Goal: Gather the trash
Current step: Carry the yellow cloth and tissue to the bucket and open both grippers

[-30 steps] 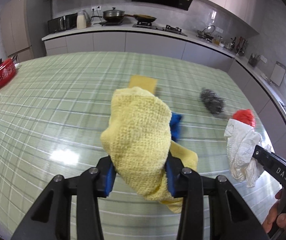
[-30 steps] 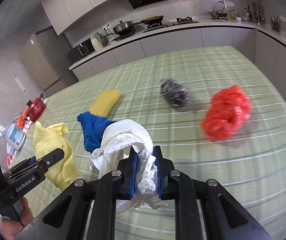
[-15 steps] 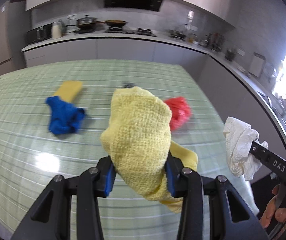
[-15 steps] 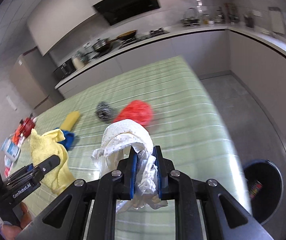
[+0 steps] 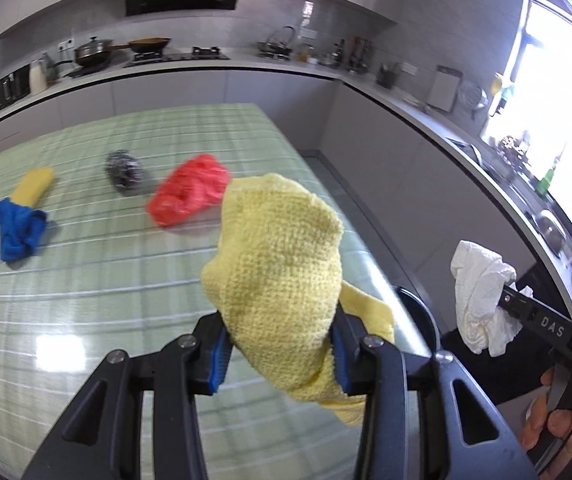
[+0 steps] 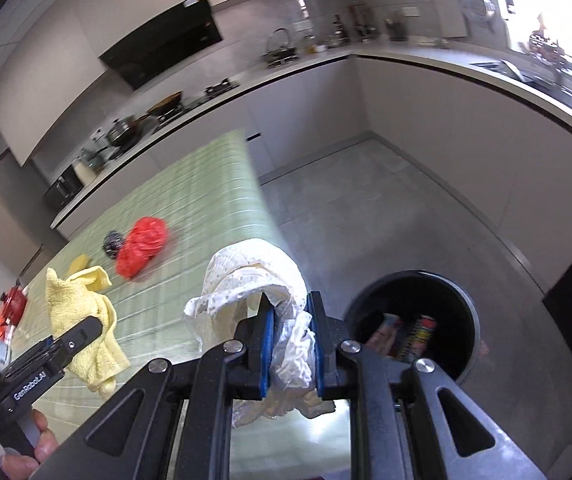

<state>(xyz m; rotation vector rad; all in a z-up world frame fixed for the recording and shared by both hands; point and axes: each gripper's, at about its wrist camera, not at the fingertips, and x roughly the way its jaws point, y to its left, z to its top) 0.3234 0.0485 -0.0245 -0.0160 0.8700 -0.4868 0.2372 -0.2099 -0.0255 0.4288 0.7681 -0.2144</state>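
Note:
My left gripper (image 5: pixel 280 354) is shut on a yellow knitted cloth (image 5: pixel 278 272), held above the right end of the green checked table (image 5: pixel 86 280). My right gripper (image 6: pixel 290 344) is shut on a crumpled white paper towel (image 6: pixel 254 276), hanging past the table's edge near a black round trash bin (image 6: pixel 413 320) on the floor. The bin holds some packaging. In the left wrist view the white paper towel (image 5: pixel 479 292) shows at far right, and the bin's rim (image 5: pixel 417 308) peeks out behind the cloth. In the right wrist view the yellow cloth (image 6: pixel 80 316) hangs at left.
On the table lie a red plastic bag (image 5: pixel 190 192), a steel scourer (image 5: pixel 124 168), a yellow sponge (image 5: pixel 34 186) and a blue cloth (image 5: pixel 18 228). Kitchen counters (image 5: pixel 325 70) run along the back and right walls. Grey floor (image 6: pixel 365 200) lies between table and counters.
Both grippers swung to the right along the table with their loads still held. The table's right edge, the floor and the trash bin came into view; the items on the table slid leftward.

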